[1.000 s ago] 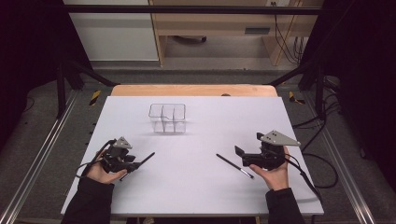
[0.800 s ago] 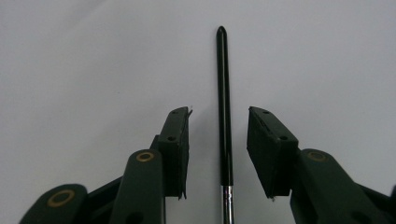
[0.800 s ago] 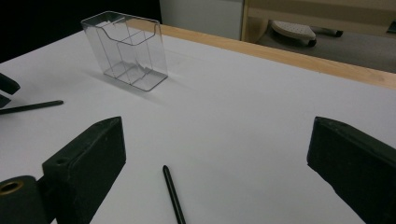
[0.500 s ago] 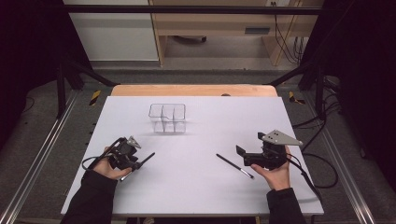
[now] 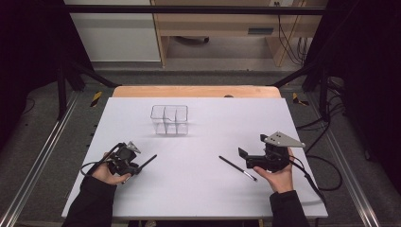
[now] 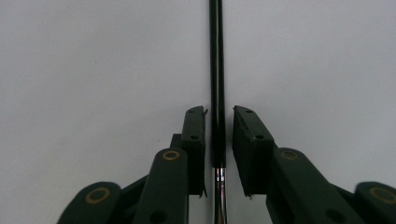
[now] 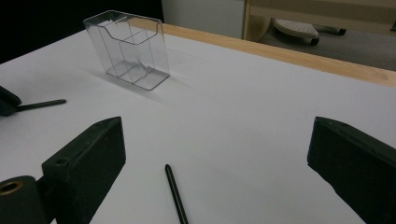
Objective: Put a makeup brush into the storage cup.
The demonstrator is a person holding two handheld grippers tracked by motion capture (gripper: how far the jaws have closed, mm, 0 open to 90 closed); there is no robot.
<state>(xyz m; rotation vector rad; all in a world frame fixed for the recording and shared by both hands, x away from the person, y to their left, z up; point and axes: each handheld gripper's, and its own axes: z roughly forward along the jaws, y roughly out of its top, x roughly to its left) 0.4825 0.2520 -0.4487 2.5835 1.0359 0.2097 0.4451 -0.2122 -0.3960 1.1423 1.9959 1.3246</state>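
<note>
High view: we see the white table (image 5: pixel 198 189) with the left gripper (image 5: pixel 130 165) at its near left edge, held in the person's left hand (image 5: pixel 105 172), and a thin black brush (image 5: pixel 146 161) sticking out of it toward the table's middle. Left gripper view puts that brush (image 6: pixel 215 70) running straight up between the two black jaws, dark handle ahead, a metal ferrule down near the bottom; the jaws stand just beside it on either side with slim gaps, so we'd call them not clamped, narrowly parted around the shaft, though the right-hand gap is shadowed and contact is hard to rule out. Right gripper (image 5: pixel 250 161) sits at the near right in the right hand (image 5: pixel 279 177), grey three-cornered plate on top, jaws spread wide and holding nothing. A second black brush (image 5: pixel 238 169) lies flat on the table just left of it; in the right gripper view this brush (image 7: pixel 175 193) lies between the spread jaws, untouched. Clear plastic organizer (image 5: pixel 169 119) stands upright at the far middle of the table, well apart from both grippers, with dividers inside; same organizer (image 7: pixel 128 49) shows in the right gripper view.
</note>
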